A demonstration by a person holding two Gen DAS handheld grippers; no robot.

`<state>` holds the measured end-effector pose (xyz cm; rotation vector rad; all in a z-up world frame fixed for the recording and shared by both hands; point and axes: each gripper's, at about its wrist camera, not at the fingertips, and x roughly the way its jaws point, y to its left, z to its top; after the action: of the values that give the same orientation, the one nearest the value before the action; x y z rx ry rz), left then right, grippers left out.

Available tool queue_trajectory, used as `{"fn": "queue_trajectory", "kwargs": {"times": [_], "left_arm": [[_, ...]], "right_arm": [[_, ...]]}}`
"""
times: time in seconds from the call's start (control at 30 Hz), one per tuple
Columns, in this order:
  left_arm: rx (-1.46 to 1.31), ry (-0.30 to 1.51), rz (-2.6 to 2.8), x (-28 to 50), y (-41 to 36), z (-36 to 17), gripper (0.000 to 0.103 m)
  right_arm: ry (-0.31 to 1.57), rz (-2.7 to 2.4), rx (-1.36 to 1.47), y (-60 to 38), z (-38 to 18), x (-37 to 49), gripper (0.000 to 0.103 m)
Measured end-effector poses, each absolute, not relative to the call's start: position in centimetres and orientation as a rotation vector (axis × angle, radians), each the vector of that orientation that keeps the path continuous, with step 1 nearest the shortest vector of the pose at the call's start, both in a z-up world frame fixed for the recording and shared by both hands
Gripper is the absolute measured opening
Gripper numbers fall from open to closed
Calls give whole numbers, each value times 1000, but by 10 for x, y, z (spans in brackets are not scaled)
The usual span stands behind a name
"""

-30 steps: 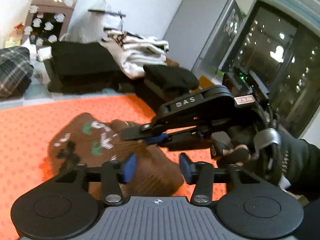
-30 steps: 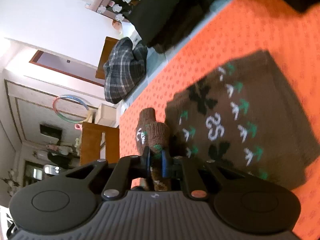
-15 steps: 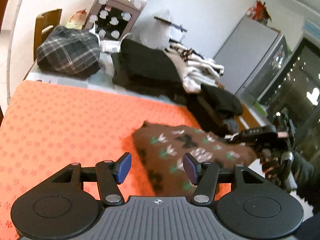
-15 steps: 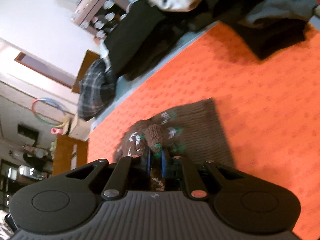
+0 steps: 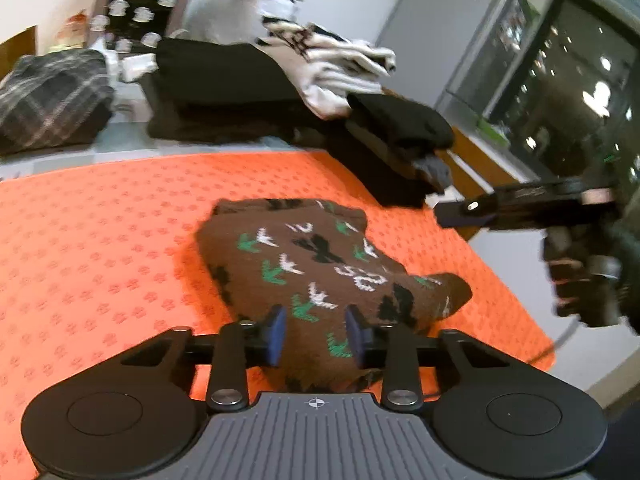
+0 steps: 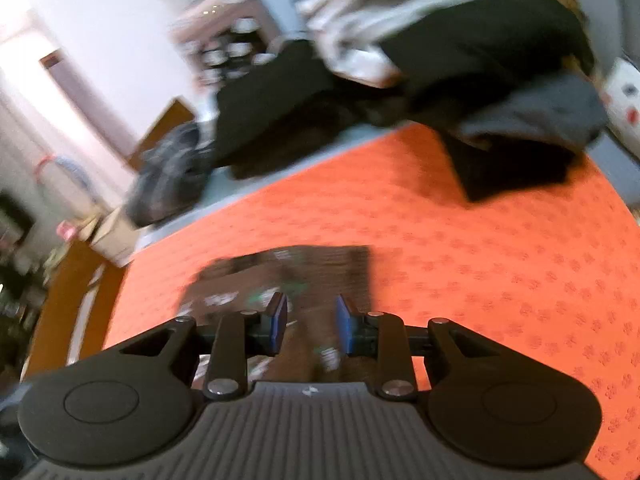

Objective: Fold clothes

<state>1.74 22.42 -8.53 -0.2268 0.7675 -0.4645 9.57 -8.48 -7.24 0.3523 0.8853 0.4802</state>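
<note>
1. We see a brown sweater (image 5: 320,264) with green and white markings lying folded on the orange mat (image 5: 100,240); it sits toward the mat's right side in the left view.
2. Our left tongs (image 5: 316,334) hover at the sweater's near edge, blue pads spread apart with the knit showing between them. Released, gripping nothing.
3. One corner of the sweater (image 6: 304,276) bulges out toward the right edge of the mat, near where the mat meets the pale floor.
4. Our right tongs (image 6: 310,330) also stand apart, blue pads (image 6: 278,320) clear on both sides, brown fabric blurred below the gap. Released as well.
5. From the left camera we catch the right tongs (image 5: 480,214) out to the side, held above the mat's right edge in a gloved right hand (image 5: 580,276), apart from the sweater.
6. Behind the mat, a stack of black clothes (image 5: 224,88) sits in the middle, with white and black striped garments (image 5: 340,64) heaped on its right end.
7. A plaid garment (image 5: 48,96) rests at the far left, well apart from the sweater.
8. More dark folded clothes (image 5: 400,140) lie at the mat's far right corner, touching its edge.
9. The right view is smeared with motion blur, so the sweater's pattern there is hard to read.
</note>
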Motion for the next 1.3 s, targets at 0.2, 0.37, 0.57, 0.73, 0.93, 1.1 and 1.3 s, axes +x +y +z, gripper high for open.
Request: {"fn": "queue_trajectory", "kwargs": {"times": [0.2,0.37,0.57,0.73,0.93,1.1,1.3], "left_arm": [[-145,835,-535,36,196,-101,26],[-60,919,-562,44,175,-122,26],[-137,871,-548,42,183,-107,27],[-209,822,-487,48,196,-102,32],[-128,888,-465,58,186,-122,33],[-279,830,-428,49,210,-109,59],[-444,827,-295,51,245,-116,77]], "right_arm": [[910,586,201,-41,-76,60,31],[1033,453,101,-35,-126,58,27],[992,440,146,-44,-114,60,28],[898,487,142,-34,-101,68,33],[924,445,-47,-8,-135,76,37],[923,435,21,-15,-120,81,40],[906,391,162,-51,-119,90,83]]}}
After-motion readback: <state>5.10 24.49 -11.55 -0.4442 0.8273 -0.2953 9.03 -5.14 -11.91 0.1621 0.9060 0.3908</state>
